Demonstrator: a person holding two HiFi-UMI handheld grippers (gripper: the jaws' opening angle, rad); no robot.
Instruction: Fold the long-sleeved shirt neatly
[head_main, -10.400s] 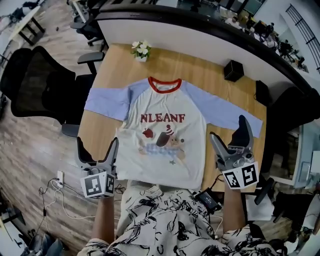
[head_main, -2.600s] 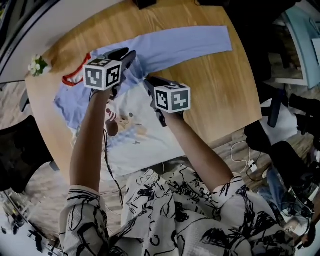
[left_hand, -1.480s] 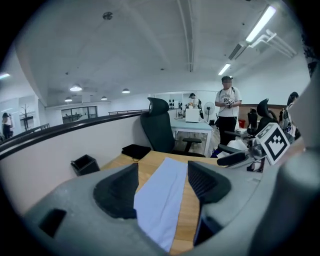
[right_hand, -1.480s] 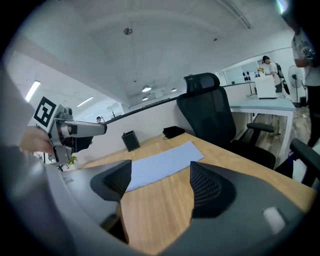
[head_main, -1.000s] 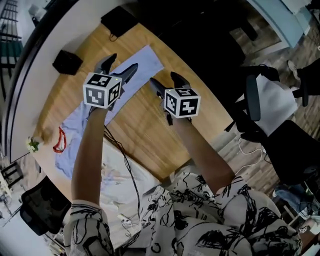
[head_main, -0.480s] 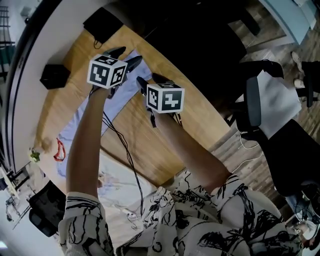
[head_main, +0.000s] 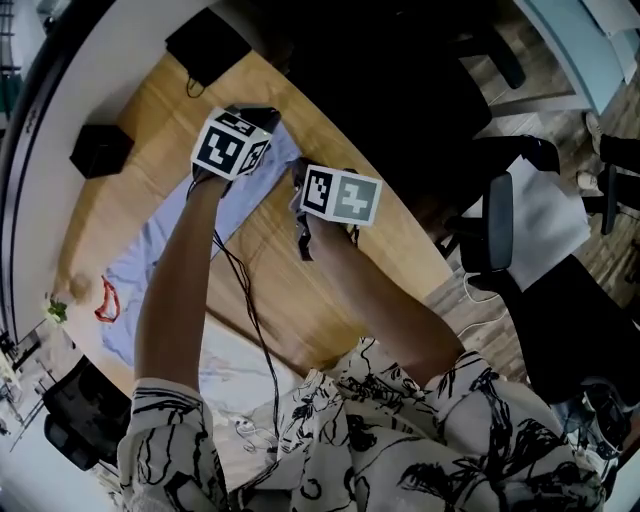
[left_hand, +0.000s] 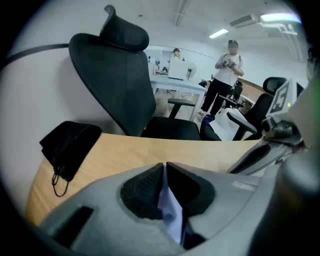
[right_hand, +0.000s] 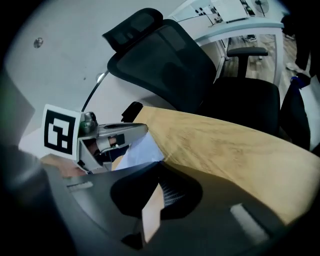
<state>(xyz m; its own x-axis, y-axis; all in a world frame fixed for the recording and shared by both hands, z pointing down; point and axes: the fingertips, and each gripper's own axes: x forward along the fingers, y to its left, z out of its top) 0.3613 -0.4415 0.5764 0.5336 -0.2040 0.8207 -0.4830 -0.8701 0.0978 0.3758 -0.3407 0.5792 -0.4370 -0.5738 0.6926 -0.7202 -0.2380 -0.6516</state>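
Note:
The long-sleeved shirt lies flat on the wooden table (head_main: 330, 290), with its red collar (head_main: 104, 300) at the left and its white body (head_main: 225, 365) near me. One light blue sleeve (head_main: 262, 190) runs up to the right. My left gripper (head_main: 258, 114) is at the sleeve's end, shut on blue cloth (left_hand: 169, 212) that shows between its pads. My right gripper (head_main: 298, 176) sits beside it at the sleeve's near corner (right_hand: 142, 149), also shut, with a pale strip of cloth (right_hand: 152, 210) in its jaws. The two grippers are close together.
A black pouch (head_main: 205, 45) and a small black box (head_main: 98, 150) lie at the table's far side. Black office chairs (left_hand: 120, 75) (head_main: 500, 225) stand just past the table edge. A small flower pot (head_main: 55, 310) is at the left. A cable (head_main: 250, 310) trails along my left arm.
Both grippers sank from above the sleeve's end onto it, drew closer together, and their jaws went from open to shut on the cloth.

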